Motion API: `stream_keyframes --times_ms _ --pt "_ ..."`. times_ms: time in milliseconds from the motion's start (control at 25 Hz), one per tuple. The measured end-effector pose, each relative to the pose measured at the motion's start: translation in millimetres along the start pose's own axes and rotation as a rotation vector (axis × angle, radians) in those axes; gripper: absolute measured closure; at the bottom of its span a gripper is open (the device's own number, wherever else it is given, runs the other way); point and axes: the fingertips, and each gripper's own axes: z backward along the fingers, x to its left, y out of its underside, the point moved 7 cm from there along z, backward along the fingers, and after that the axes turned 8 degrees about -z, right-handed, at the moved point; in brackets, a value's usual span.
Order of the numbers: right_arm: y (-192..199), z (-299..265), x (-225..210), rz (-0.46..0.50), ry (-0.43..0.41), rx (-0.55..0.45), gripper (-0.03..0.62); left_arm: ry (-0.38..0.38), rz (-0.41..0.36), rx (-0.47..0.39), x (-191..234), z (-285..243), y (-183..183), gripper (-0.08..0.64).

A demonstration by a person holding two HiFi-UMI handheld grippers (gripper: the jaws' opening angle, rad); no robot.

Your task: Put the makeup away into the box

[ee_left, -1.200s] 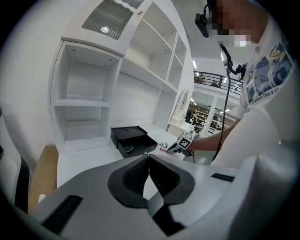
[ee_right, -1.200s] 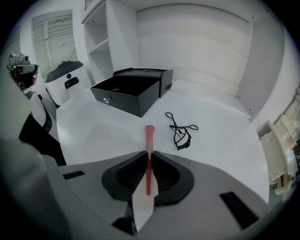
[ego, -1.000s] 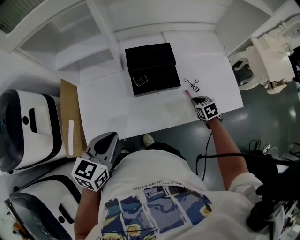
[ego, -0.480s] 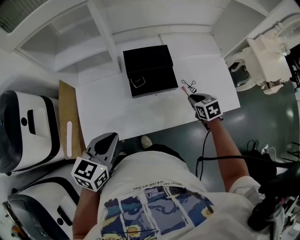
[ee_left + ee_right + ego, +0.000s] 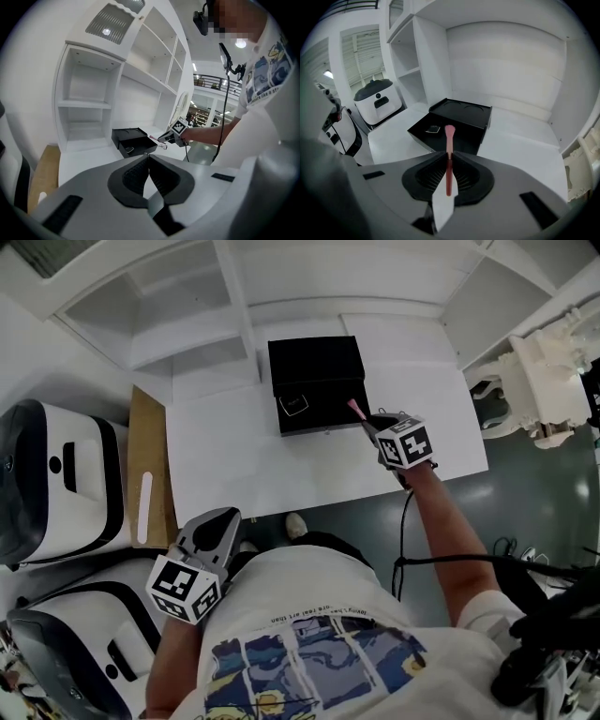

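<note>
**Aloft by the black box: makeup brush clamped in the right gripper, left gripper closed on nothing**

From the head view, the right gripper reaches out over the white table. The pink bristle end of the makeup brush lies over the near right corner of the open black box. How high it hangs cannot be read from above.

The left gripper view looks across the table from the side and fills that in. The right gripper and the brush are held in the air, clear of the tabletop, with the brush tip just by the box's right end. This view alone also shows a small dark wiry thing on the table below the right gripper. It is too small to name, and in the head view the gripper covers that spot.

The right gripper view shows the grip itself. Both pads press on the darker red handle, and the pink head sticks out ahead of the jaws toward the box's open compartment. A small metal-looking item lies in that compartment, with the lid standing open behind it.

The head view shows the left gripper low at the person's side, off the table, but not how its jaws stand. Its own view shows the pads meeting at their tips with nothing between them.

Only the head view takes in the brown board left of the table and the white-and-black machines beyond it.
</note>
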Motion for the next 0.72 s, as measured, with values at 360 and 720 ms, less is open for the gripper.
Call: stream_keyframes --times_ms 360,720 --pt "-43 -62 14 0.074 0.006 0.092 0.529 -0.101 0.052 0.002 9 23 11 0.546" --pt "-48 -115 10 0.048 0.038 0.176 0.529 -0.175 0.105 0.002 18 36 19 0.546"
